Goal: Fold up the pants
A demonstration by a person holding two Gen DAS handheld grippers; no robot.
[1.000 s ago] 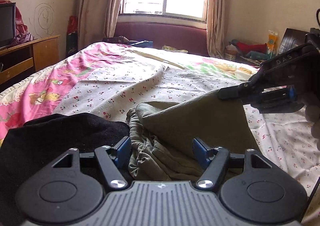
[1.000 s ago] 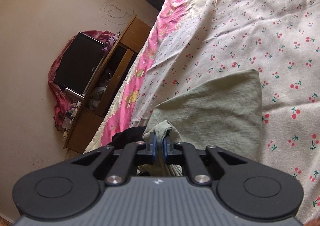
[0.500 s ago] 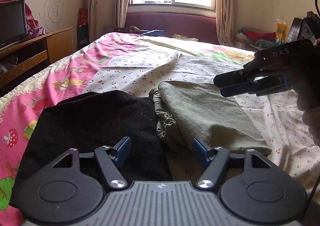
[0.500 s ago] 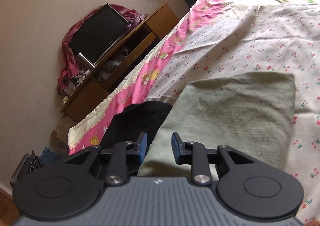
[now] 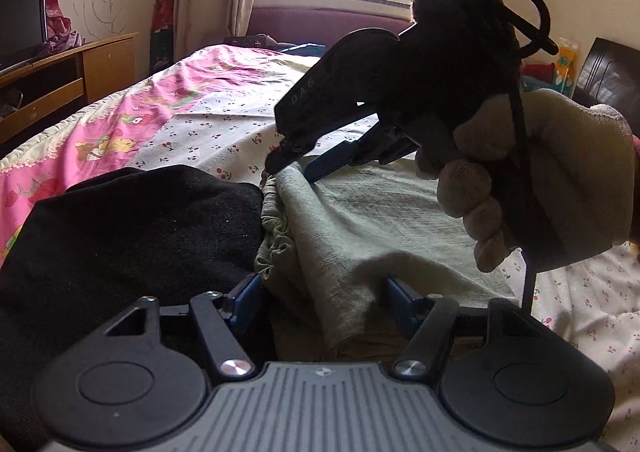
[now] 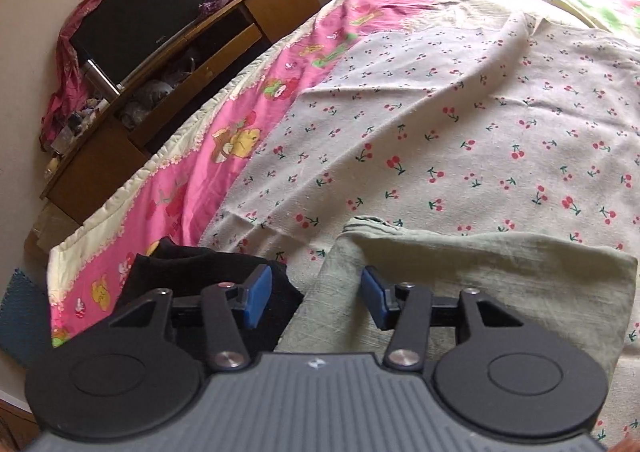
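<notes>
Olive-green pants (image 5: pixel 360 220) lie folded into a flat rectangle near the bed's (image 6: pixel 460 124) front edge, so little seems left. Left gripper (image 5: pixel 320 296) and right gripper (image 5: pixel 294 168) straddle its gathered side, jaws closing, neither pinching yet.

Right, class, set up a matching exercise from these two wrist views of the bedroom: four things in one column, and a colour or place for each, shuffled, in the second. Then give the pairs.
Things:
1. folded pants
2. dark garment
3. television
4. bedsheet

Descriptions:
A. black, lying left of the olive cloth
B. white with red cherries
C. olive green, lying on the bed
D. standing on the wooden cabinet by the wall

Pairs: 1-C, 2-A, 3-D, 4-B
</notes>
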